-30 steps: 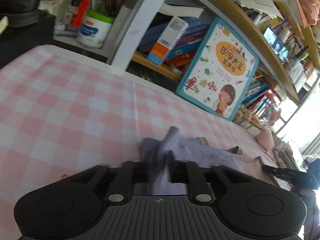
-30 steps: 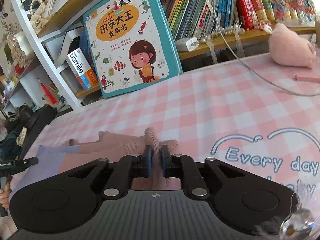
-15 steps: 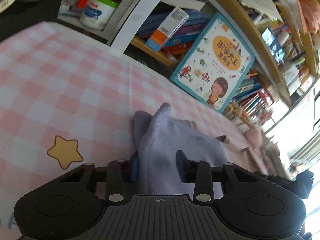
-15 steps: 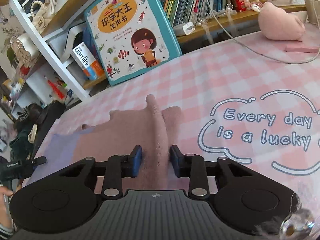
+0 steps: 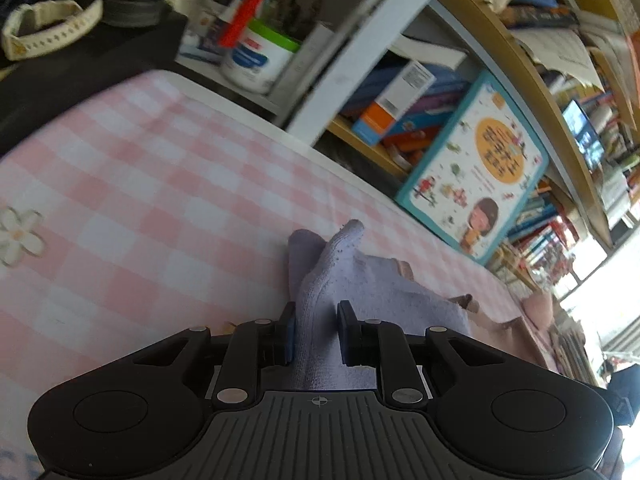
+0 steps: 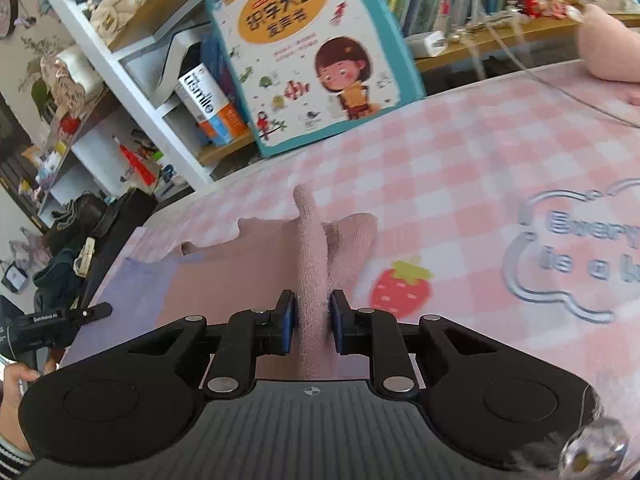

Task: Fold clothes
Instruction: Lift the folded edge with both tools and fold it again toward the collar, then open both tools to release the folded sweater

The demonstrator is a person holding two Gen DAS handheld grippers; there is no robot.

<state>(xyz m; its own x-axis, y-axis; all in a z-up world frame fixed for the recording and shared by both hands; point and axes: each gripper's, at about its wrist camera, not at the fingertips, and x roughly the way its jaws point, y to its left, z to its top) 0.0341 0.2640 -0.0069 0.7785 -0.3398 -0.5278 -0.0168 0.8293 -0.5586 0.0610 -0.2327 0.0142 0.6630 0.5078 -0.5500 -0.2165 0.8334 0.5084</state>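
Note:
A knit garment, lilac at one end and pink at the other, lies on the pink checked tablecloth [image 5: 132, 208]. In the left wrist view my left gripper [image 5: 316, 334] stands with its jaws parted and a ridge of the lilac cloth [image 5: 320, 280] runs between them. In the right wrist view my right gripper [image 6: 312, 322] has its jaws parted around a ridge of the pink cloth [image 6: 312, 248]. The other gripper [image 6: 52, 324] and a hand show at the far left of the right wrist view.
A teal picture book [image 6: 312, 48] leans against the bookshelf [image 5: 516, 60] at the table's far edge. A white jar [image 5: 256, 64] and boxes stand on the shelf. A pink plush [image 6: 608, 56] and a cable [image 6: 560, 88] lie at the right. A dark bag [image 5: 60, 64] sits at the left end.
Both grippers have opened from a tight pinch on the cloth to parted jaws. Both have drawn back along the cloth ridges and the views have swung.

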